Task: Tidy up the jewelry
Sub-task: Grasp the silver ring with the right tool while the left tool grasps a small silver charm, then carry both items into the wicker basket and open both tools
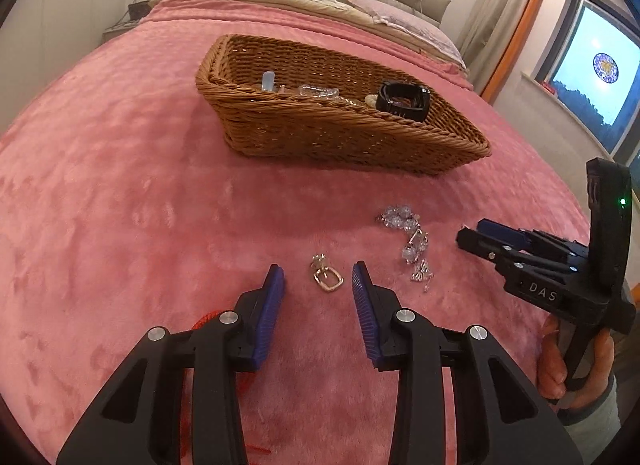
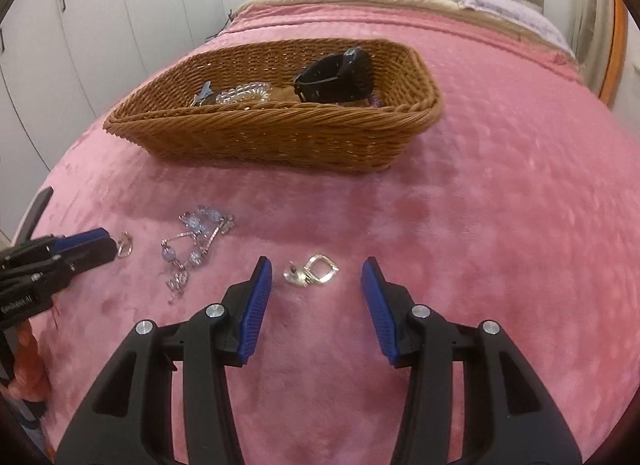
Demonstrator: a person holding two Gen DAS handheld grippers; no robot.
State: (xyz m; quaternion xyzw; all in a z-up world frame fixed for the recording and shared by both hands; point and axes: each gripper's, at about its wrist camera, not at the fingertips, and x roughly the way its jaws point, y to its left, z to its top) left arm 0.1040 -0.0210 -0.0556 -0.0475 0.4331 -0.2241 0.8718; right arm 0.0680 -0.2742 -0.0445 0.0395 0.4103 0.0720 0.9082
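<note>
A gold-coloured earring (image 1: 328,279) lies on the pink blanket between the blue pads of my left gripper (image 1: 318,271), which is open and does not touch it. In the right wrist view a silver earring (image 2: 312,271) lies the same way between the spread fingers of my open right gripper (image 2: 317,265). A crystal bead bracelet (image 1: 404,233) (image 2: 196,245) lies between the two grippers. Each view shows the other gripper low over the blanket: the right gripper (image 1: 470,231) beside the bracelet, the left gripper (image 2: 106,245) by the gold earring (image 2: 126,245).
A wicker basket (image 1: 340,133) (image 2: 280,133) stands farther back on the bed, holding a black watch (image 1: 404,99) (image 2: 336,77), clear beads and small pieces. A red cord (image 1: 204,319) lies under my left gripper. A hand (image 1: 560,365) grips the right gripper's handle. Pillows lie behind.
</note>
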